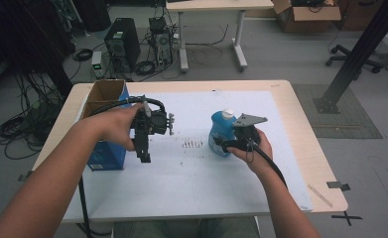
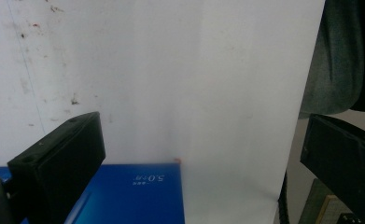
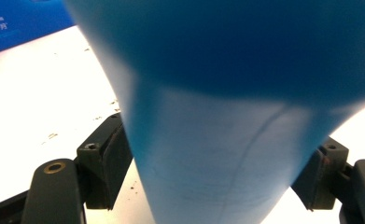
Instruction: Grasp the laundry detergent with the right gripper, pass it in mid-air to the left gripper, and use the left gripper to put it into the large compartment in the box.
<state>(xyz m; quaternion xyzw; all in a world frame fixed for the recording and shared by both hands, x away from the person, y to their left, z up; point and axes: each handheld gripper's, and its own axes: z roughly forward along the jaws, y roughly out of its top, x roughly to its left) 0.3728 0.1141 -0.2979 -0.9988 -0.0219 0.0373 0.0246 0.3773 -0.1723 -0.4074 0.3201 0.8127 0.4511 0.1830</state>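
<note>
Apparently smooth, rounded blue plastic bottle (image 1: 221,133)

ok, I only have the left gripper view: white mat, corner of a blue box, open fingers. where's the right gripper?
Observer: In the high view the right gripper is at a blue bottle with a white cap, standing upright on the mat, right of centre.
Operator: gripped?
Observer: The right gripper view has its fingers against both sides of the bottle's body.
Operator: and that box?
Observer: The box stands by the table's left edge, top open and brown inside. The left gripper is just right of it, pointing down.
</note>
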